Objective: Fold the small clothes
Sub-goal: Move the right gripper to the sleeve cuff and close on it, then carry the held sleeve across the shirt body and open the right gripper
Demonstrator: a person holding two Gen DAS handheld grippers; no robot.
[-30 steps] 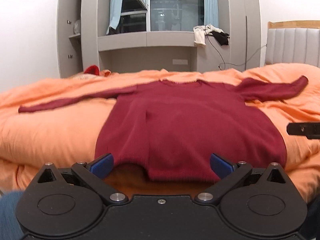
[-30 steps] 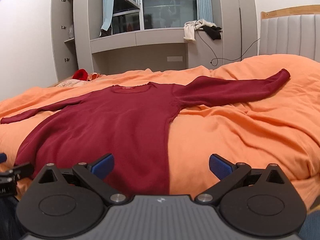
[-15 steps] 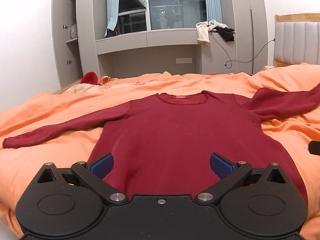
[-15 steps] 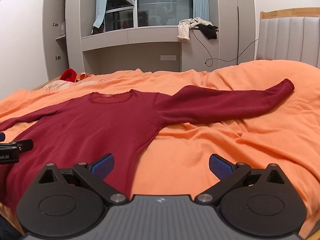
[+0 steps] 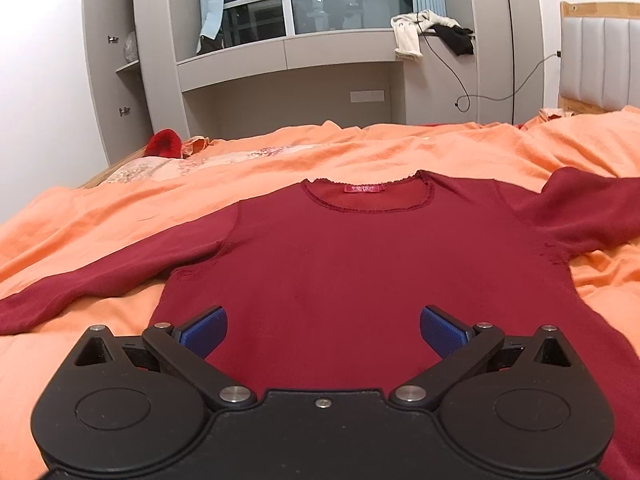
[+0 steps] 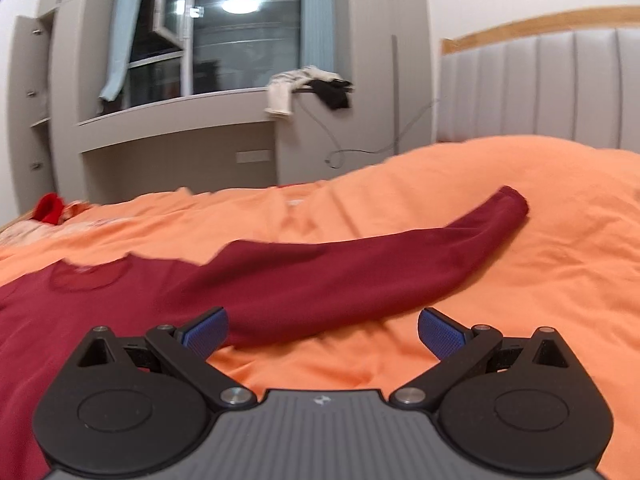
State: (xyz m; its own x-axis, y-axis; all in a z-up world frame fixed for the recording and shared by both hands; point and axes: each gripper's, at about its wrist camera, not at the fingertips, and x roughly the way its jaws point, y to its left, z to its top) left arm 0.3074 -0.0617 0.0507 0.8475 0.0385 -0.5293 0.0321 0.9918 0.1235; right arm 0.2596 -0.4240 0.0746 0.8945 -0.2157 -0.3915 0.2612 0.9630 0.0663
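Since the earlier frame, both grippers have been carried farther over the orange bed cover (image 5: 100,240). At left, the left gripper (image 5: 323,330) is held over the chest of the dark red top (image 5: 360,272), jaws spread and empty. At right, the right gripper (image 6: 323,330) is aimed at the outstretched right sleeve (image 6: 360,272), jaws likewise spread.

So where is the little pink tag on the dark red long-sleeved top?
In the left wrist view the small pink tag sits inside the back of the neckline of the dark red long-sleeved top, at its far end, spread flat on the orange duvet.
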